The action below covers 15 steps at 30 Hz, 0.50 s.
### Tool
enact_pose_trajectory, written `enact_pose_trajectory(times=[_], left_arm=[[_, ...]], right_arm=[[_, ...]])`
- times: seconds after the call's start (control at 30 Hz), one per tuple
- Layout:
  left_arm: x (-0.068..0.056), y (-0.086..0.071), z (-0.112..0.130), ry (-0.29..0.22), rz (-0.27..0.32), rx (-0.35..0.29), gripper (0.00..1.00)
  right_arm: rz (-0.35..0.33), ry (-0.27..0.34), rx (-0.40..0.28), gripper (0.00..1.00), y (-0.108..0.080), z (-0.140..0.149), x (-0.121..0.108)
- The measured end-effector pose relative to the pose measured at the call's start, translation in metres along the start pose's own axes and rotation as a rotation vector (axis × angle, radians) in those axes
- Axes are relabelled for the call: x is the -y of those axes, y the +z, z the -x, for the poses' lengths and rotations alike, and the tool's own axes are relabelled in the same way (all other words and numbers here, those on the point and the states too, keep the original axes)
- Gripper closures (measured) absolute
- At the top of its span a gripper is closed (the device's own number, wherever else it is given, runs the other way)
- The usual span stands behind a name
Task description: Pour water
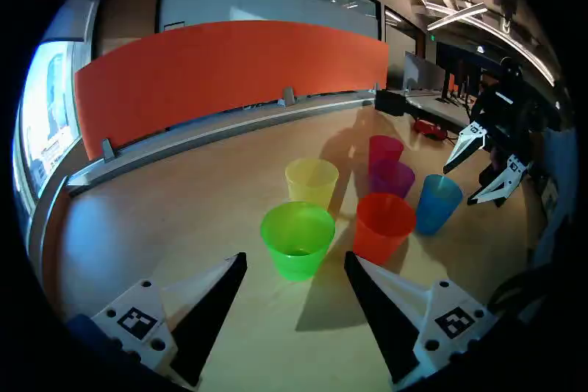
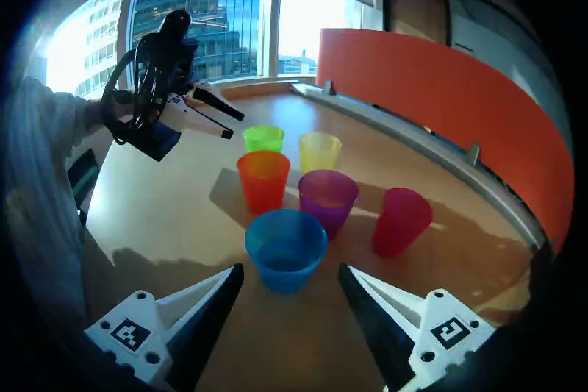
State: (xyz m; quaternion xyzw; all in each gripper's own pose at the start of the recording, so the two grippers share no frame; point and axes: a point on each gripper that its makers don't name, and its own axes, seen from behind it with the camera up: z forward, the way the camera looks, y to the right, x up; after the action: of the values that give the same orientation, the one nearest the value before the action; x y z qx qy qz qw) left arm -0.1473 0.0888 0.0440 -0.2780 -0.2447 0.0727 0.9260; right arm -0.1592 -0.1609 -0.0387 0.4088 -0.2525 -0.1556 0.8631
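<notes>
Green cup (image 1: 298,239) upright, mouth up | left tool (image 1: 294,256) wide, empty | right tool (image 2: 289,268) wide, empty

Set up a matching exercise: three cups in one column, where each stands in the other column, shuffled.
Cups:
1. green cup
2. blue cup
3. purple cup

Places:
a. between orange cup and pink cup
b. just ahead of the left hand-held gripper
c. just ahead of the right hand-held gripper

Pairs: 1-b, 2-c, 3-a
</notes>
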Motion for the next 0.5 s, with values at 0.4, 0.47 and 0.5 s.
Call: enact_pose_trajectory(times=[0.4, 0.47, 0.5], left_arm=[[0.0, 0.024, 0.016, 0.028, 0.024, 0.071, 0.01], [-0.001, 0.029, 0.016, 0.035, 0.028, 0.078, 0.01], [-0.001, 0.031, 0.016, 0.039, 0.031, 0.082, 0.01]], right_arm=[[-0.016, 0.014, 0.035, 0.01, 0.016, 0.013, -0.001], [-0.018, 0.015, 0.037, 0.01, 0.018, 0.014, -0.002], [-0.02, 0.016, 0.038, 0.01, 0.02, 0.014, -0.002]])
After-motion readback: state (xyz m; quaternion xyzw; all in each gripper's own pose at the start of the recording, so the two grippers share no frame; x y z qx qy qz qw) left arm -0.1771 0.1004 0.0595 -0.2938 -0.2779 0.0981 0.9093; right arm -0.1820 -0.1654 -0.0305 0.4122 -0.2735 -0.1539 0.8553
